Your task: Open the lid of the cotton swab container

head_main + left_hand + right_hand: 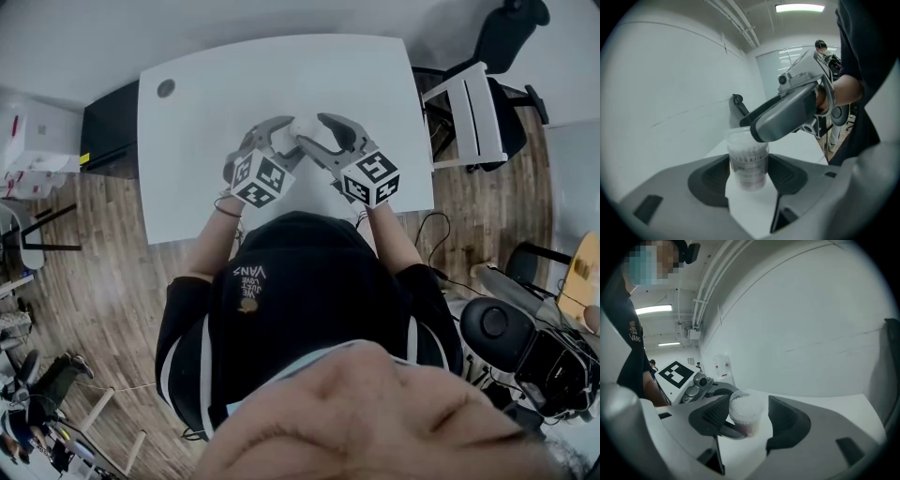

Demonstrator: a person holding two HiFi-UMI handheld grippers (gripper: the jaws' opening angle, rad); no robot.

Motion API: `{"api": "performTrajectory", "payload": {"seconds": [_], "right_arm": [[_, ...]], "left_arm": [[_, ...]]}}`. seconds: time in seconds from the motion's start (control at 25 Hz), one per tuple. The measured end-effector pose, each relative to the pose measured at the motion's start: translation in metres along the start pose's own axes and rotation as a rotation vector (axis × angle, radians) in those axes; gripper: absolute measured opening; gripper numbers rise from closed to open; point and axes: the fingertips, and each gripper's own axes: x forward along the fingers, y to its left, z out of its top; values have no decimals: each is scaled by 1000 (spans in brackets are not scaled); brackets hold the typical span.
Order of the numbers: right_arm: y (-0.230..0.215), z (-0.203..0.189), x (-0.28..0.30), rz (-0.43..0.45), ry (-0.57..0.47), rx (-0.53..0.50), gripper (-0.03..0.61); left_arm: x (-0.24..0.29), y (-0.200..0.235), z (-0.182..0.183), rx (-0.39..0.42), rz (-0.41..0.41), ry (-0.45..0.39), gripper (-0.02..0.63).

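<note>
1 container (749,161) clamped in left gripper (748,176).

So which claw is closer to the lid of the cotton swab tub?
Right. The right claw is up around the lid; the left claw holds the tub lower down, below the lid.

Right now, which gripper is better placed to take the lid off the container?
Probably right: the right gripper has its jaws round the lid, while the left gripper grips the container lower down.
</note>
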Motion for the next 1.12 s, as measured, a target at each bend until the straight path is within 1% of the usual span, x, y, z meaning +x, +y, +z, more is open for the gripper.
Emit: {"api": "performTrajectory", "payload": {"seconds": [0.2,0.48,0.84,1.12], "right_arm": [[-3,5,-3,-17,-24,3,255],[-16,16,-12,-65,-74,-1,255],[-42,23,-24,-174,-102,10,253],[-61,17,-31,-236,-96,22,252]], "left_arm": [[0,1,-5,-9,-2,12,259],[1,-1,-13,-19,-6,31,259],[0,-8,-14,-20,-21,29,259],[-1,-15,-12,-16,-36,15,259]]}}
